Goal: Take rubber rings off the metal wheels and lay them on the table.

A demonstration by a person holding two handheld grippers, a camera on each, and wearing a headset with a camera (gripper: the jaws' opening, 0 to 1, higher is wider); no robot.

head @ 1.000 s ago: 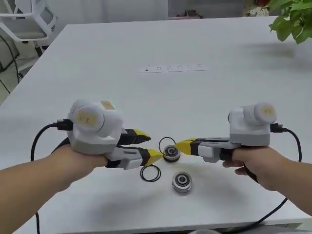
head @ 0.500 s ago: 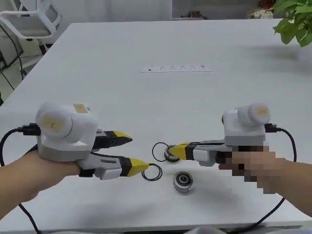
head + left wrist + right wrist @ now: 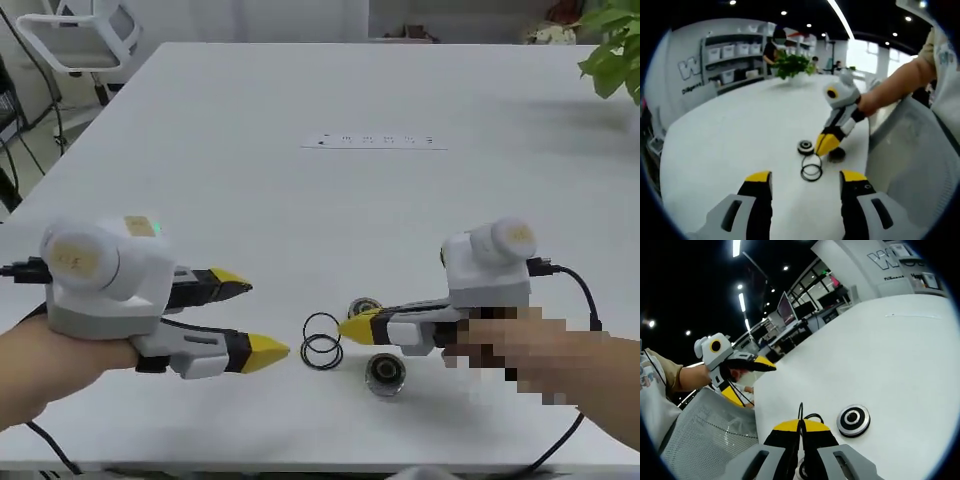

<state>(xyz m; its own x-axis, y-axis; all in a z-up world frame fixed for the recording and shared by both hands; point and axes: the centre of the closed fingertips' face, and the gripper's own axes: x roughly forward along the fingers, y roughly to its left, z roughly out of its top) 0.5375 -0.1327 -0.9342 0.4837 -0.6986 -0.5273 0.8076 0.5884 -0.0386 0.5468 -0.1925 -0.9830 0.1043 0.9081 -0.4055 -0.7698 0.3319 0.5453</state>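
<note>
The right hand-held gripper [image 3: 350, 326] is lying low over the surface [image 3: 300, 210] with its jaws closed. The right gripper view is showing a thin black line pinched at the tips, so I'm reading it as still clamping ring 2 [image 3: 321, 326]. The left hand-held gripper [image 3: 248, 317] is sitting wide open, holding nothing.

Change over the last 1 s: both sets of tips were working at the far wheel [image 3: 365, 305], with ring 2 coming up off it. Now the left one is backing away to the person's left, well apart from the wheels, and the right one is bringing ring 2 down. Ring 2 is lying flat or nearly so, overlapping ring 1 [image 3: 322, 351], which is already resting on the surface.

Meaning: ring 2 is off its wheel and the lay-down is all but done. What's remaining is probably just opening the right jaws.

Positions:
- Ring 2 is sitting right at the right tips, on the side facing the left hand-held gripper.
- Ring 1 is touching it, just nearer the person.
- Both rings are lying between the 2 hand-held grippers, closer to the right one.
- The far wheel is sitting just behind the right tips.
- The near wheel [image 3: 385, 372] is sitting just in front of the right jaws.

Can't tell whether either wheel is carrying another ring.
</note>
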